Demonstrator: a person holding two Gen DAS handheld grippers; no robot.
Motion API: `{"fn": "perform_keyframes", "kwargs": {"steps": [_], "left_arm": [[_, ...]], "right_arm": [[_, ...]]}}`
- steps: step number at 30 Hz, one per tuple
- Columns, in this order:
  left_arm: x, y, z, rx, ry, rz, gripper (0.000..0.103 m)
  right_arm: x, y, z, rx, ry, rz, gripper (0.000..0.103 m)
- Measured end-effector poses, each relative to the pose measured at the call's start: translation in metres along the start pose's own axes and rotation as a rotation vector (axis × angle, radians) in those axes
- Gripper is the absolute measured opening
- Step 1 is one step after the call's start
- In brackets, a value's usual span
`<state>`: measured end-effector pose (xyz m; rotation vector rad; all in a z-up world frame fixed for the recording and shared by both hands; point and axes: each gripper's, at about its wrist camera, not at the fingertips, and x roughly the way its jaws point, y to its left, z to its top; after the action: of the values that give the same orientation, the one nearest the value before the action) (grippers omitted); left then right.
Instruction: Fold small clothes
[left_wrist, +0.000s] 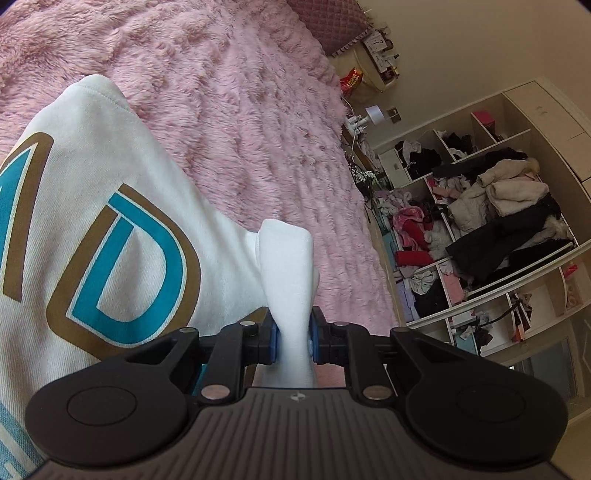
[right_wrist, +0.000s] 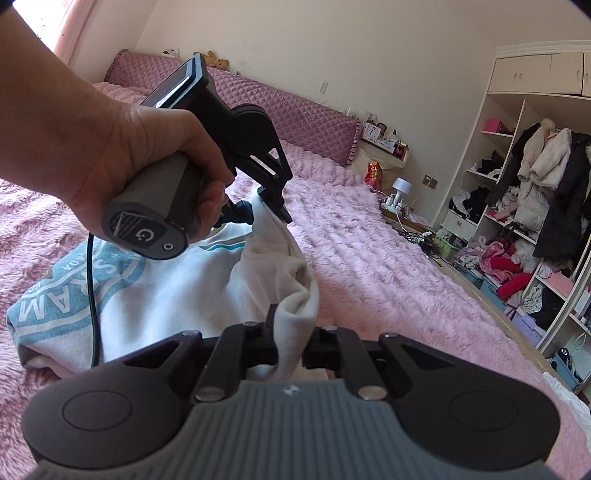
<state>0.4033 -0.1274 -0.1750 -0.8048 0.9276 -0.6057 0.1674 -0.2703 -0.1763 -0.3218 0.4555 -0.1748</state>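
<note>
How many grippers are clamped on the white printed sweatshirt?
2. The left gripper pinches one bunched fold of the white printed sweatshirt; the right gripper pinches another.

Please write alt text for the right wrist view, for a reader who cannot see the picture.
The right gripper is shut on a bunched edge of a white top with light blue print, which lies on a fluffy pink blanket. A hand holds the left gripper, which pinches the same edge farther along. Open shelves full of clothes stand on the right.
</note>
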Motion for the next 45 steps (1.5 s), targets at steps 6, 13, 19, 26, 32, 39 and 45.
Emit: {"fn": "perform_keyframes", "kwargs": {"steps": [6, 13, 19, 26, 32, 39, 45], "left_arm": [[0.010, 0.001, -0.008, 0.024, 0.003, 0.053, 0.018], [0.019, -0.007, -0.013, 0.085, -0.003, 0.097, 0.018], [0.024, -0.015, -0.013, 0.095, -0.030, 0.074, 0.017], [-0.009, -0.024, -0.009, 0.081, -0.066, -0.019, 0.017], [-0.120, -0.022, -0.043, 0.258, -0.101, 0.014, 0.020], [-0.215, 0.006, -0.122, 0.518, -0.053, 0.303, 0.035], [-0.218, 0.019, -0.161, 0.616, 0.034, 0.381, 0.035]], "right_arm": [[0.019, -0.006, -0.013, 0.021, 0.043, 0.001, 0.003], [0.038, -0.017, -0.020, 0.034, 0.061, 0.007, 0.004], [0.048, -0.021, -0.032, 0.030, 0.079, 0.023, 0.005], [0.045, -0.036, -0.041, 0.017, 0.049, -0.039, 0.045], [0.018, -0.081, -0.045, 0.192, 0.039, 0.048, 0.042], [0.007, -0.112, -0.052, 0.491, 0.152, 0.281, 0.016], [0.022, -0.105, -0.053, 0.640, 0.257, 0.338, 0.019]]}}
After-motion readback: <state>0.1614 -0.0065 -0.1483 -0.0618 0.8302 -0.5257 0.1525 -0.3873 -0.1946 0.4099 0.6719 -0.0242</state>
